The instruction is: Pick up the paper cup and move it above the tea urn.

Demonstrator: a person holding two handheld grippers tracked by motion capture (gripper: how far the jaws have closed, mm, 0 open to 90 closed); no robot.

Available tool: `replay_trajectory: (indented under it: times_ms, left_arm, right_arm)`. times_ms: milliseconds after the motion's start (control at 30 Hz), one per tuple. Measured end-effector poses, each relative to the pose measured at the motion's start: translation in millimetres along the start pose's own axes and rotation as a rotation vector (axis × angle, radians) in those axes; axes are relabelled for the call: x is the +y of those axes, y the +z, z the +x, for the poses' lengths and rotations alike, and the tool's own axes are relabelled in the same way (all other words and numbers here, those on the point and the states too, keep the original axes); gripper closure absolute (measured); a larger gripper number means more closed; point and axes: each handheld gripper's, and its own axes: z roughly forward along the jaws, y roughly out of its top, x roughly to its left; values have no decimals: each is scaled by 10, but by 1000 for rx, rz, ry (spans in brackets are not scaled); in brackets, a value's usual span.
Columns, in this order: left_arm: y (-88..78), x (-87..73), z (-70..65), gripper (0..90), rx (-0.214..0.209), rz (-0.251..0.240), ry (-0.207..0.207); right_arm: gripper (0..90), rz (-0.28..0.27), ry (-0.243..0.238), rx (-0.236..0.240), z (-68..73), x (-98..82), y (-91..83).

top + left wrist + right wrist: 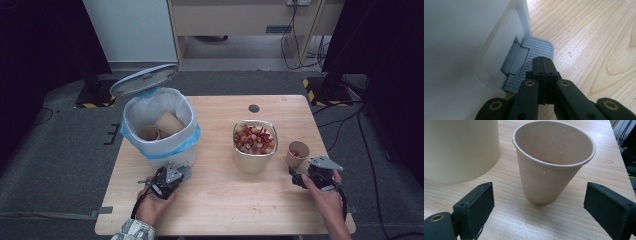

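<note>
Paper cup [551, 167] stands upright on the wooden table [215, 200], close to the right edge. It is light brown, and something dark sits at its bottom (too hidden to tell what). Small drops cling to its wall. In the right gripper view the cup stands ahead of the two black jaws, in line with the gap between them, and neither pad touches it. So the right gripper [302, 176] is wide apart and holds nothing. In the high view this gripper sits just in front of the cup, with the person's right hand [322, 196] wrapped around it.

Just beside the cup, to its left, stands a round bowl [254, 161] full of red and pale bits of food. Its cream wall shows in the right gripper view too.

On the left side of the table stands a white bin [159, 125] with a blue bag lining. Its lid [144, 79] is tipped up at the back. Inside lie other brown paper cups [161, 127].

The left gripper [543, 65] has its jaws pressed tight together, with nothing between them. Their tip rests on the grey ribbed pedal [537, 48] at the foot of the bin. In the high view the person's left hand [152, 202] holds this gripper right up against the front of the bin. A patterned sleeve [132, 231] shows at the wrist.

The two grippers are well apart, one at each side of the table, with the bowl between them.
</note>
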Motion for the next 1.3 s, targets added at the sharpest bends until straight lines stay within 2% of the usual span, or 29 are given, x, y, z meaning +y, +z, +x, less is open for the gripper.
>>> replay_trajectory:
  times_ms: [333, 600, 667, 700, 800, 1133, 1300]
  left_arm:
    - [0, 0, -2, 900, 1, 0, 0]
    - [0, -1, 1, 900, -1, 0, -1]
    - [0, -1, 1, 900, -1, 0, 0]
    - [0, -1, 0, 900, 0, -1, 0]
    - [0, -1, 0, 900, 0, 0, 0]
    - [1, -1, -5, 900, 1, -2, -2]
    - [1, -2, -4, 900, 1, -3, -1]
  right_arm:
    - [72, -17, 2, -3, -12, 28, 48]
    - [75, -50, 39, 4, -70, 114, 157]
    - [81, -65, 58, 7, -89, 130, 188]
    - [80, -70, 83, 16, -116, 149, 215]
    - [84, -94, 103, 20, -139, 185, 234]
    - [117, -111, 146, 43, -182, 228, 371]
    - [158, -115, 142, 50, -171, 226, 391]
